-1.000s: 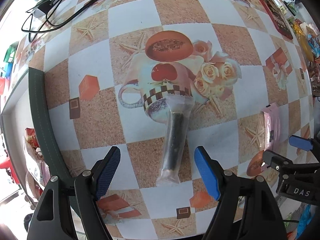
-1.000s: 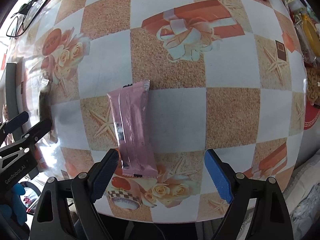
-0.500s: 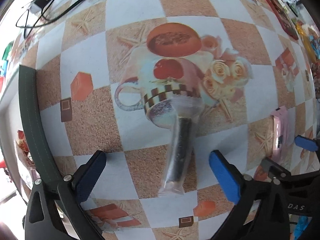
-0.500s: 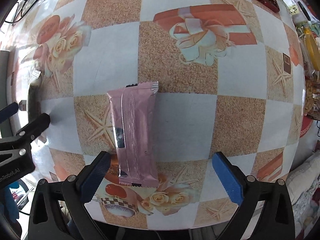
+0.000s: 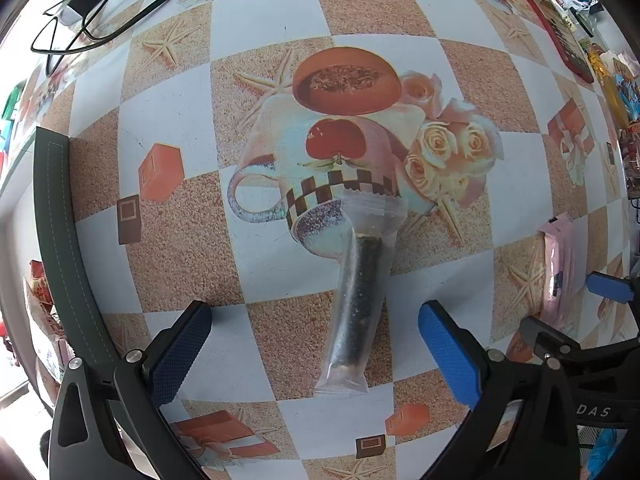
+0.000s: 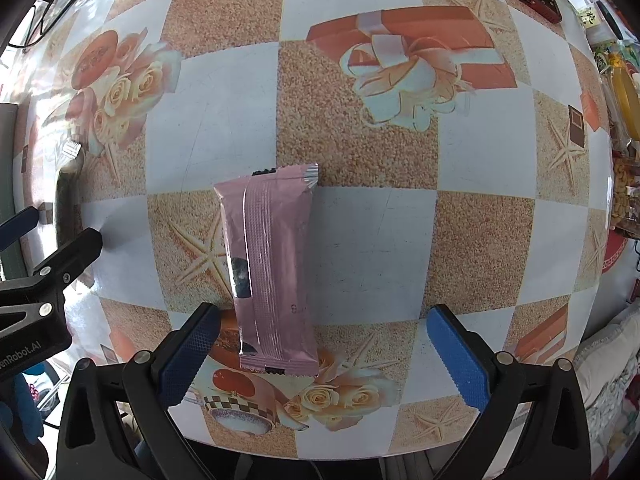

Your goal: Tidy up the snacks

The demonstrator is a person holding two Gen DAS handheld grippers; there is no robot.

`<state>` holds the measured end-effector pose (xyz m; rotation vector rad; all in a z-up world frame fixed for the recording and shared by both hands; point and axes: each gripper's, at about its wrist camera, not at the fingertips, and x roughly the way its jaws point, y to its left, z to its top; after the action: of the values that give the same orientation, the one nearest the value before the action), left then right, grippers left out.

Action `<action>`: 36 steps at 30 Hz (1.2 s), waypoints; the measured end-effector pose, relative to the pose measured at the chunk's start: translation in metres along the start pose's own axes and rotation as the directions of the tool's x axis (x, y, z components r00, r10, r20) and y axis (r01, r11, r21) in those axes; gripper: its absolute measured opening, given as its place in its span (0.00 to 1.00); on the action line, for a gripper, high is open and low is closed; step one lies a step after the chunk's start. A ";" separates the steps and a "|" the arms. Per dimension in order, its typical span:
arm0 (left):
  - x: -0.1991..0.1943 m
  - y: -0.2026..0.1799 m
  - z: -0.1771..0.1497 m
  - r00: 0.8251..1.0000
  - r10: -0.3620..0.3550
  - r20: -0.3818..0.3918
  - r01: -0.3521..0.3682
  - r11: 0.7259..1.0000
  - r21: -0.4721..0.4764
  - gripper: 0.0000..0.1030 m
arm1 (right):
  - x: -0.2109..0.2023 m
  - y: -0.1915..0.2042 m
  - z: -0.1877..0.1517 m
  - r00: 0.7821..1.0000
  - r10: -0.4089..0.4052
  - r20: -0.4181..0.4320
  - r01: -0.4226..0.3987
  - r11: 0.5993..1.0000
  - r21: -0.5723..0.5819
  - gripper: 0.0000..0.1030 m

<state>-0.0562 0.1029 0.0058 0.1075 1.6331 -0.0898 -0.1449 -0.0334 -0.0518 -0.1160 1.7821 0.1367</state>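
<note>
Looking down the left gripper (image 5: 314, 350): jaws spread as wide as they go, having just been opening, with the clear-wrapped dark stick snack (image 5: 358, 292) lying flat between them and touched by neither pad. Earlier, blue fingers sat closer in beside the packet; now well apart from it on both sides. Packet itself unmoved, top seal at twelve o'clock over the printed mug on the checkered tablecloth (image 5: 168, 120), bottom seal at six o'clock between the fingertips (image 5: 182, 350).

Over at the right gripper (image 6: 320, 354): same story, jaws parted fully after just opening, nothing pinched. Pink wrapped bar (image 6: 272, 268) lying lengthwise, seam side up, near the left-hand pad at about eight o'clock; possibly just clear of it, hard to say at this angle. Earlier, that pad appeared to sit right against the lower end of the bar; the other pad far off at four o'clock then as now.

Both snacks resting on the cloth, side by side and well apart. Pink bar also showing at three o'clock in the left wrist view (image 5: 558, 264), beside the other tool. Black cable (image 5: 100, 4) at eleven o'clock, a heap of other packets (image 5: 600, 64) at two o'clock along the table edge.
</note>
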 end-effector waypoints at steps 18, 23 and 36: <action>0.001 0.000 0.001 1.000 0.001 0.001 -0.001 1.000 -0.004 1.00 | -0.003 -0.001 -0.007 1.000 0.001 0.012 -0.001 1.000 0.002 1.00; 0.004 -0.001 0.002 1.000 0.001 0.004 -0.001 1.000 -0.004 1.00 | -0.003 -0.001 -0.009 1.000 0.002 0.006 -0.002 1.000 0.002 1.00; -0.001 0.000 -0.002 1.000 0.000 0.011 0.000 1.000 -0.009 1.00 | -0.002 -0.001 -0.006 1.000 0.002 0.001 -0.002 1.000 0.003 1.00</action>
<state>-0.0585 0.1029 0.0071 0.1003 1.6225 -0.0828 -0.1496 -0.0351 -0.0482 -0.1117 1.7816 0.1354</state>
